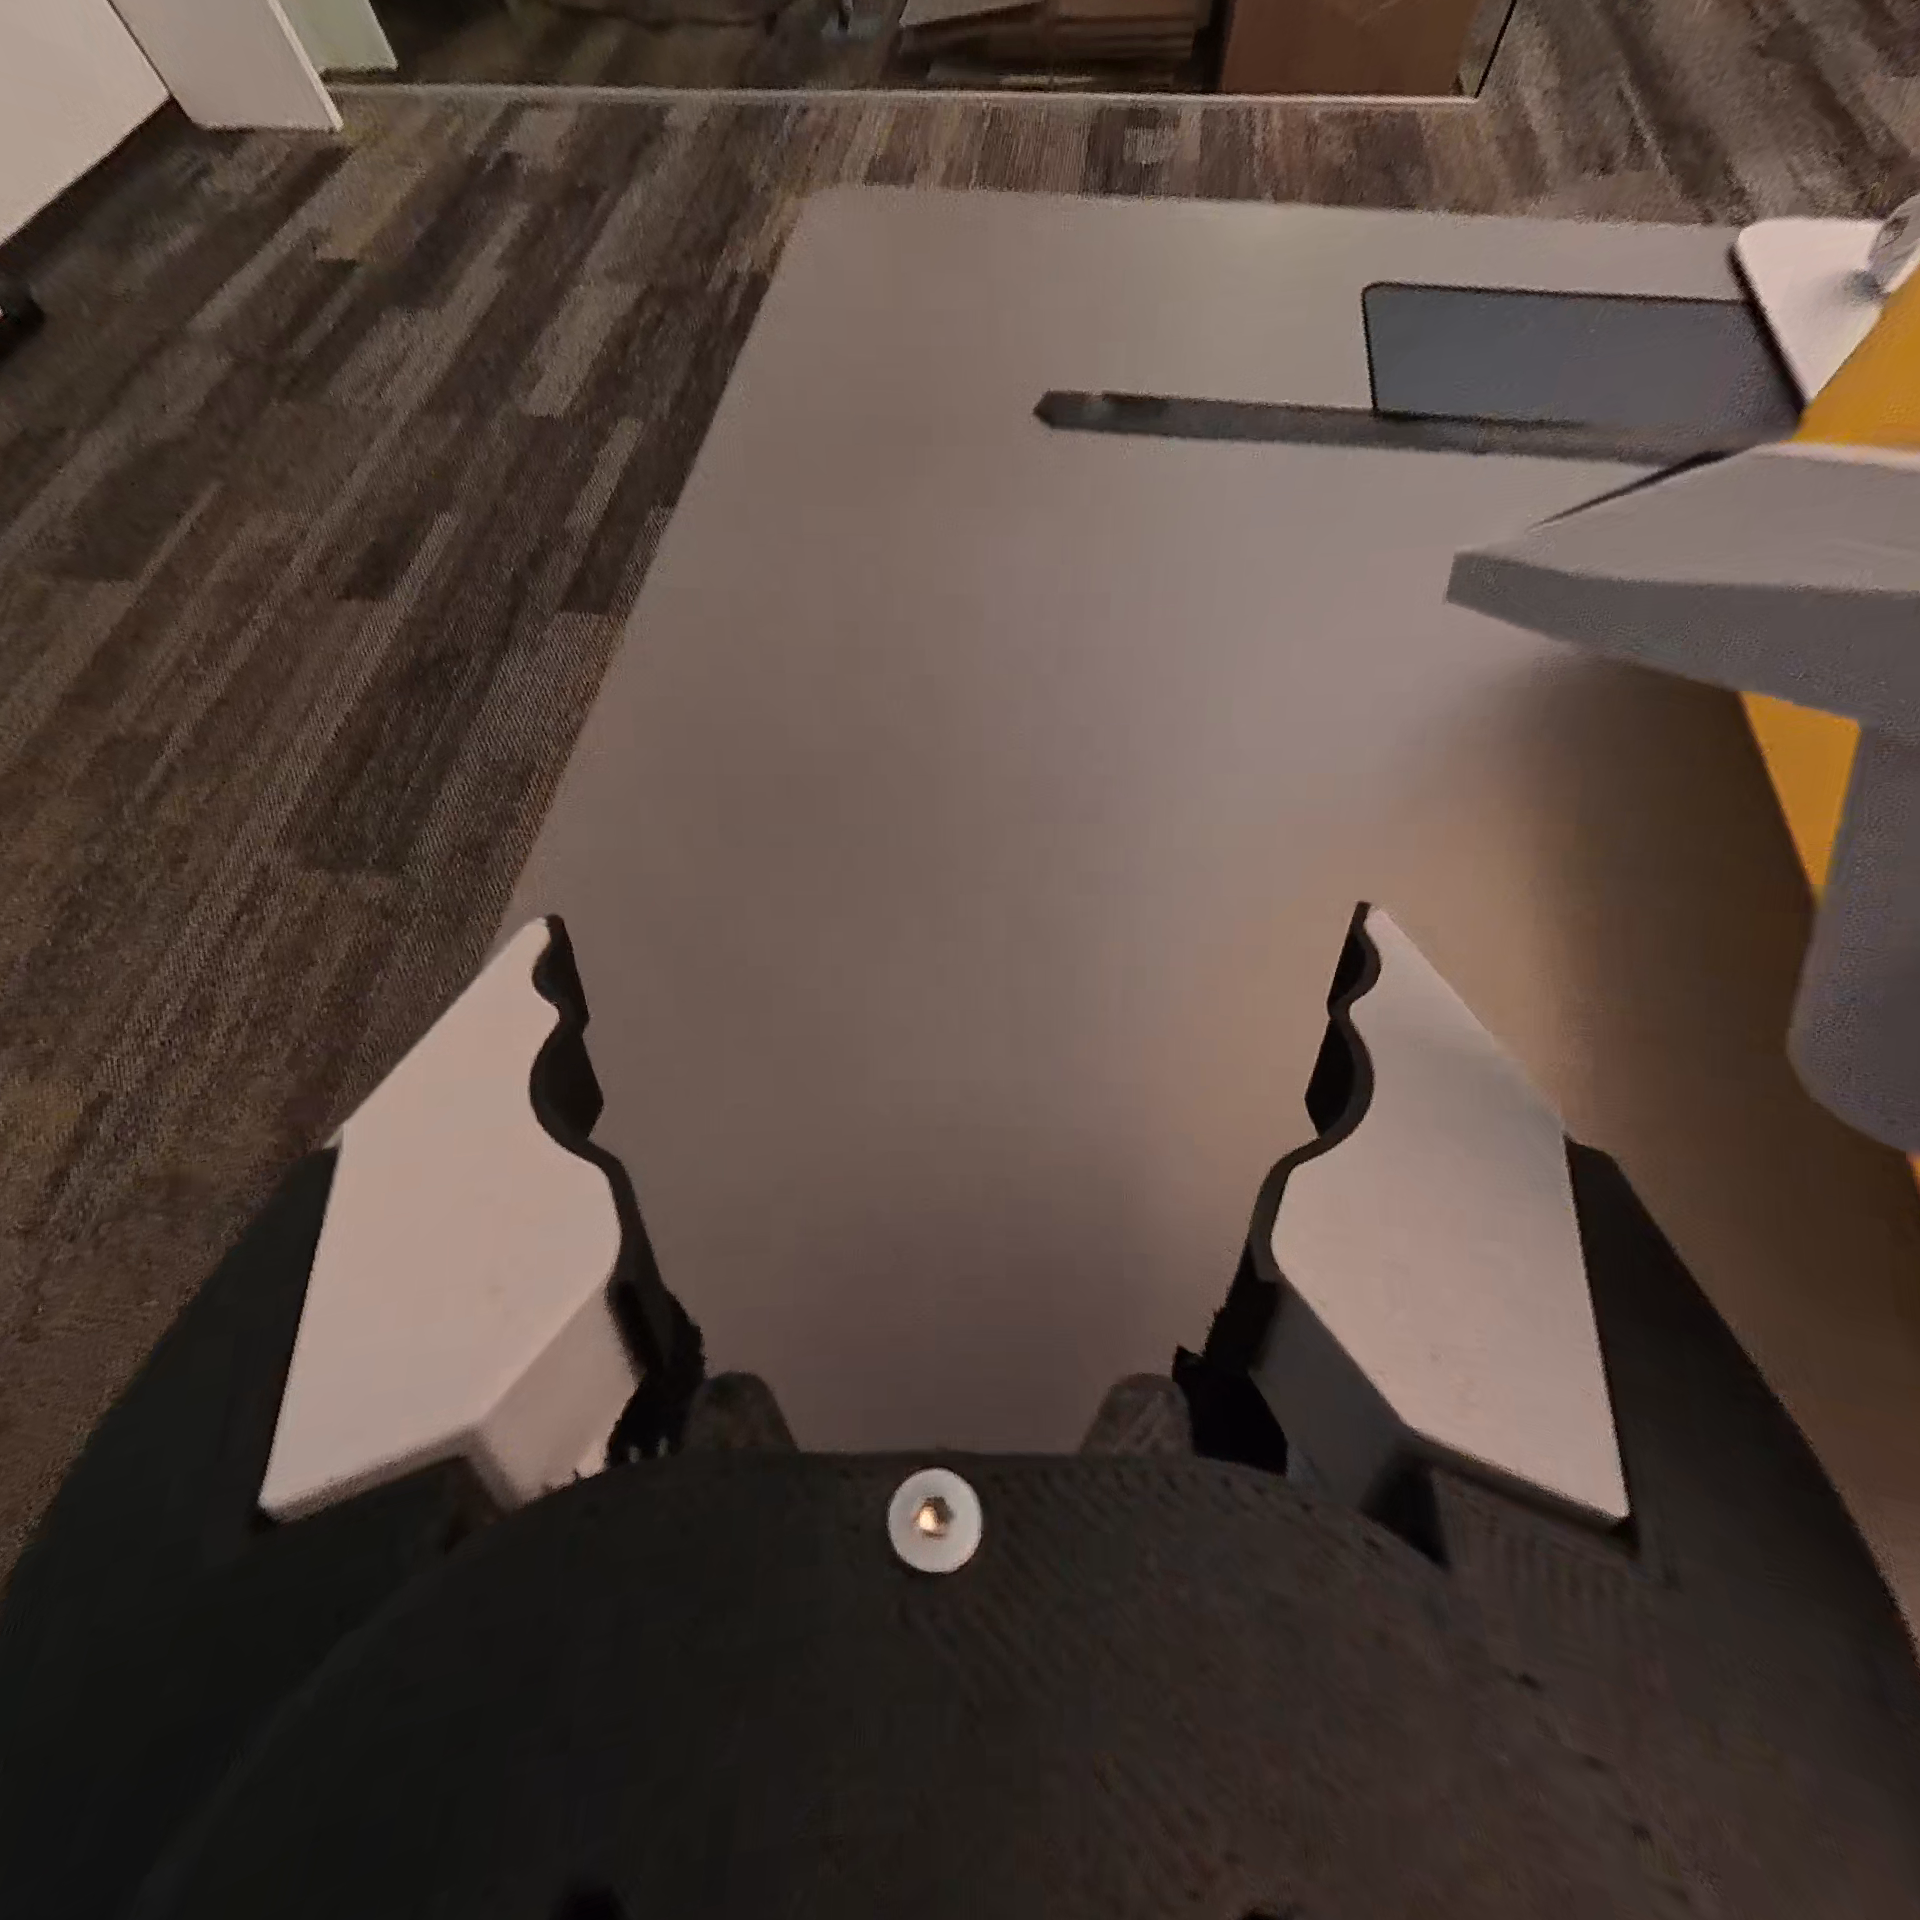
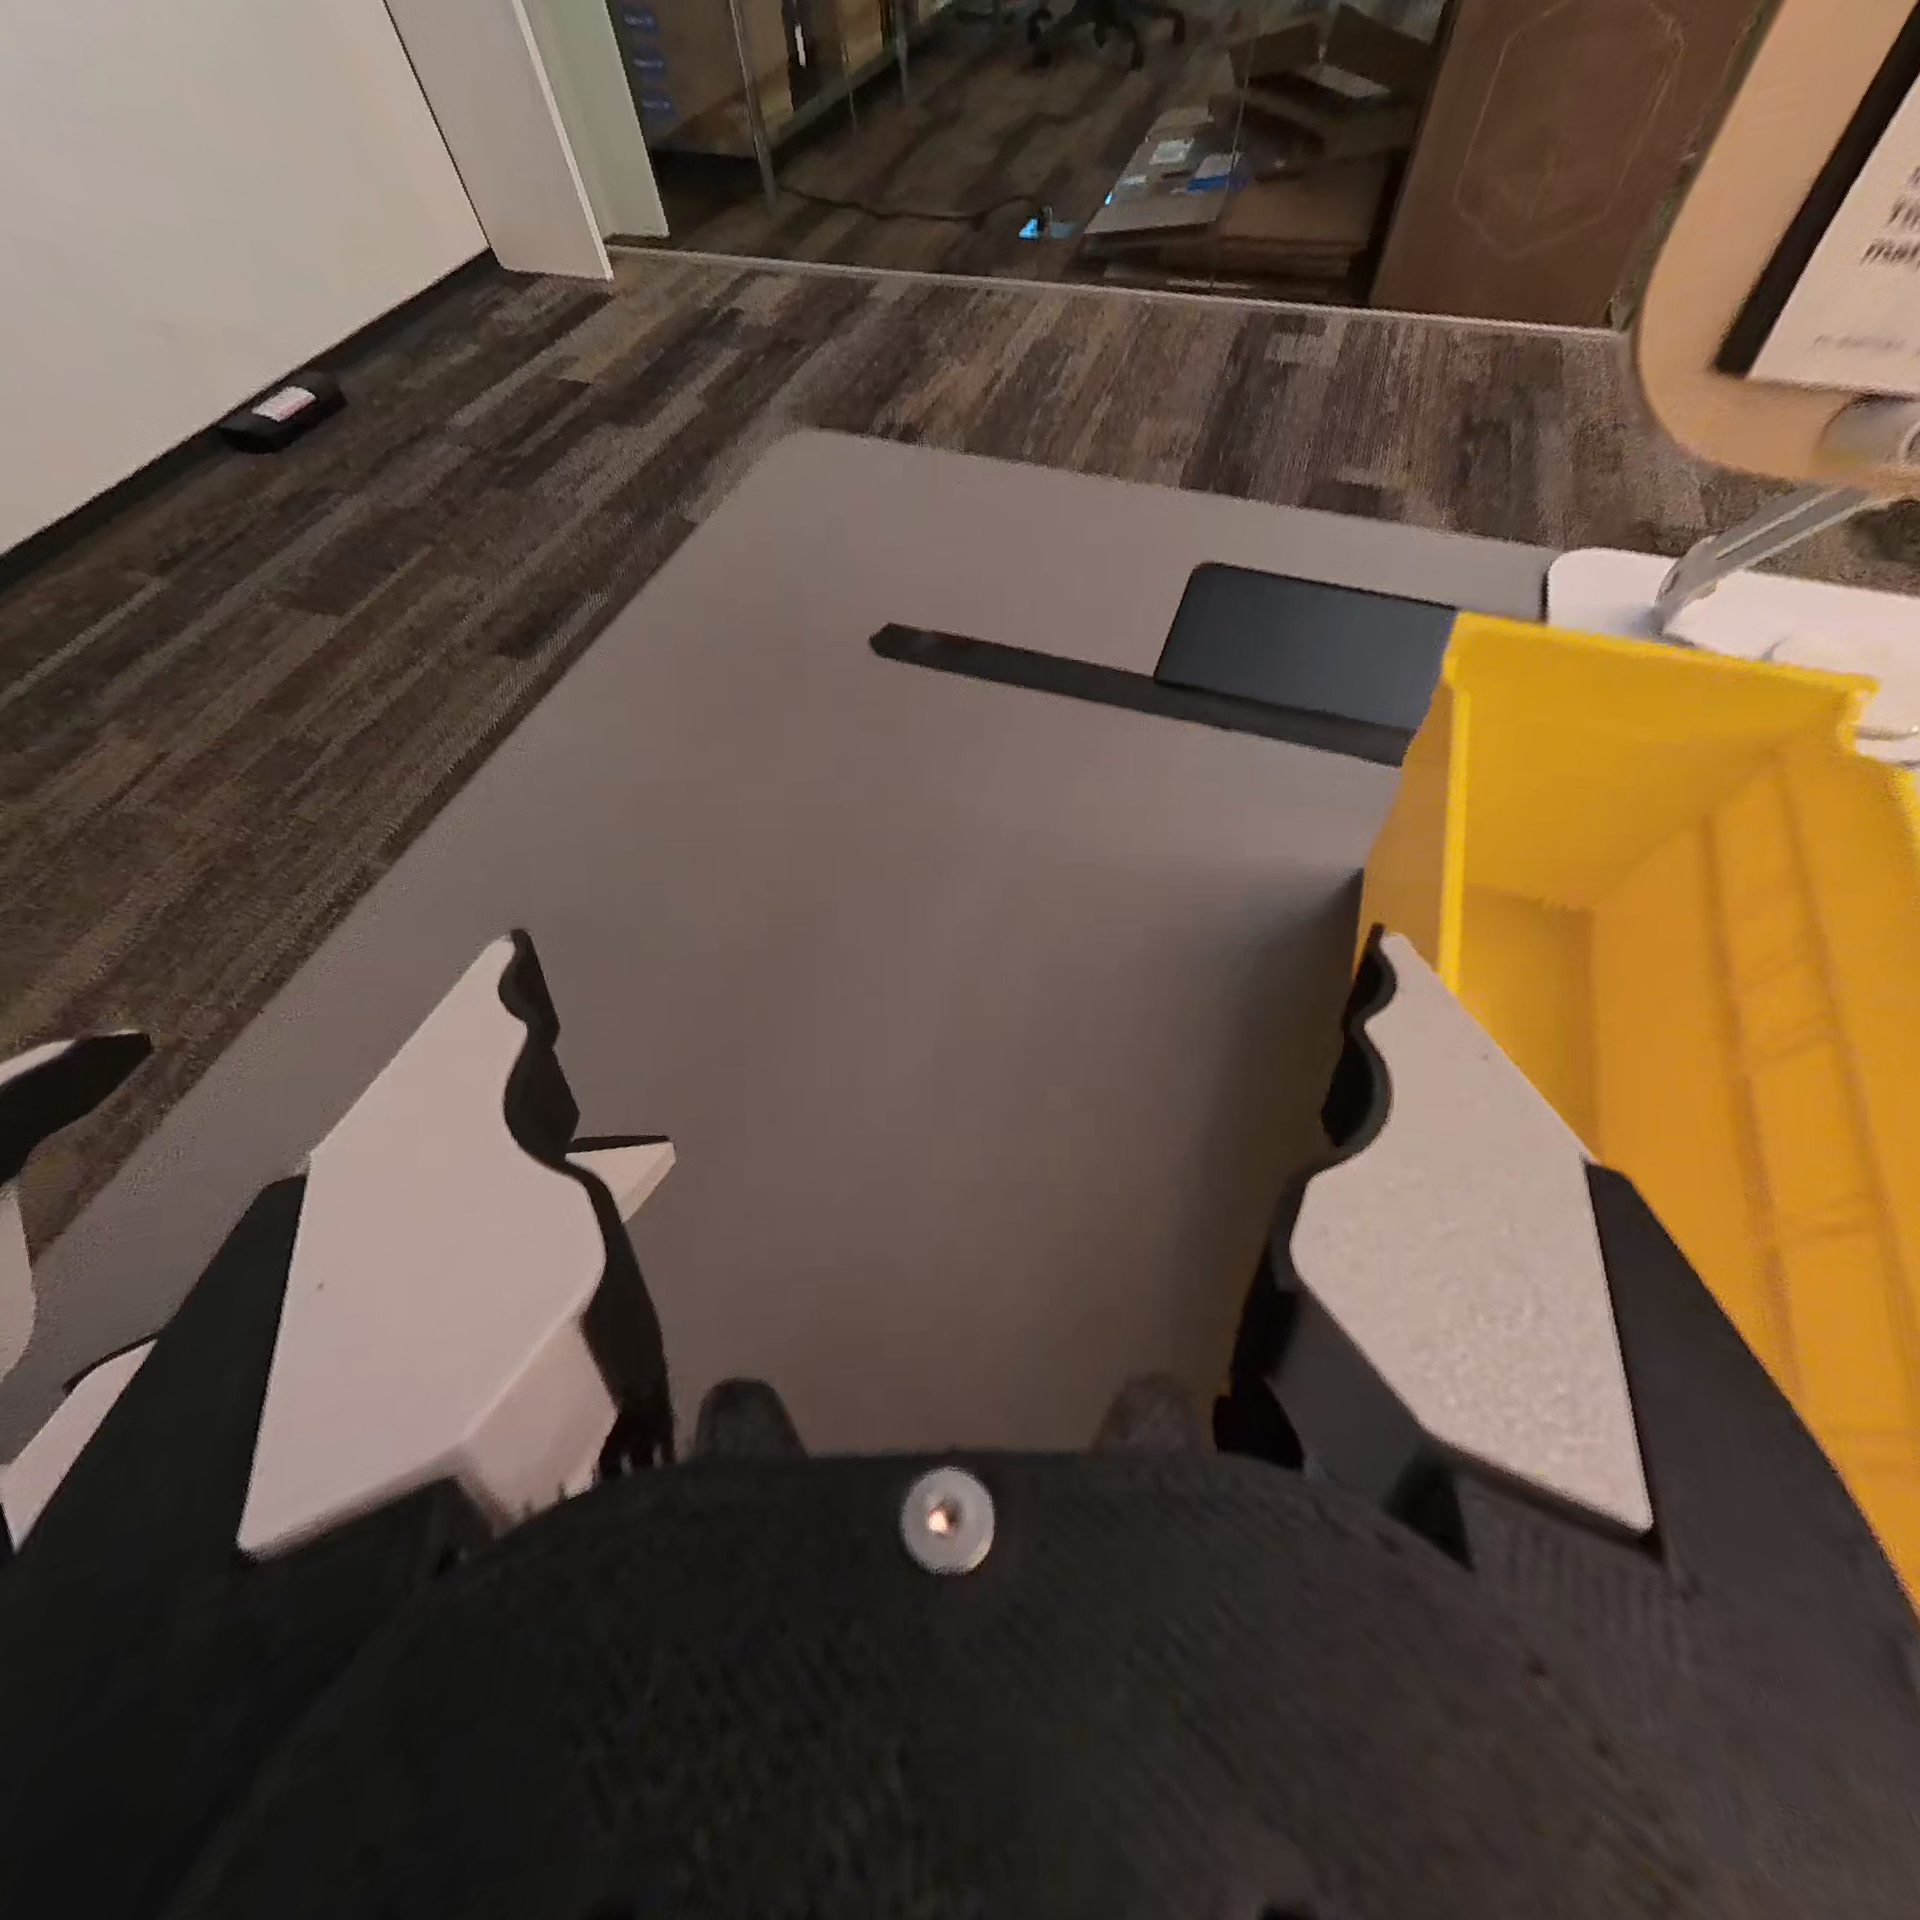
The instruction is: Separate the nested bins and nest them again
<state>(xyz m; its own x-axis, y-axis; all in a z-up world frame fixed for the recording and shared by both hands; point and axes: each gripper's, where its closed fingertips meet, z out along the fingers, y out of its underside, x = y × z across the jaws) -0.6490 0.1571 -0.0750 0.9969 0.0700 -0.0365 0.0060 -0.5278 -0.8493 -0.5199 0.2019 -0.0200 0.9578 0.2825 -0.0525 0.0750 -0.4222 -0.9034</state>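
Note:
A yellow bin [image 2: 1683,894] stands on the grey table [image 2: 935,831] at the right. It also shows in the left wrist view [image 1: 1860,416], mostly hidden behind the right gripper's grey finger [image 1: 1662,592]. I cannot tell whether another bin sits nested inside it. My right gripper [image 2: 945,940] is open and empty over the table. Its right finger [image 2: 1455,1143] lies just beside the bin's left wall, and the bin is outside the jaws. My left gripper [image 1: 956,925] is open and empty over bare table left of the bin. It also shows at the left edge of the right wrist view [image 2: 62,1101].
A dark pad [image 2: 1309,644] and a long dark slot [image 2: 1039,665] lie at the table's far side. A white base plate [image 2: 1621,592] sits behind the bin. The table's left edge [image 1: 665,582] drops to carpet. Cardboard boxes [image 2: 1299,218] lie beyond a glass wall.

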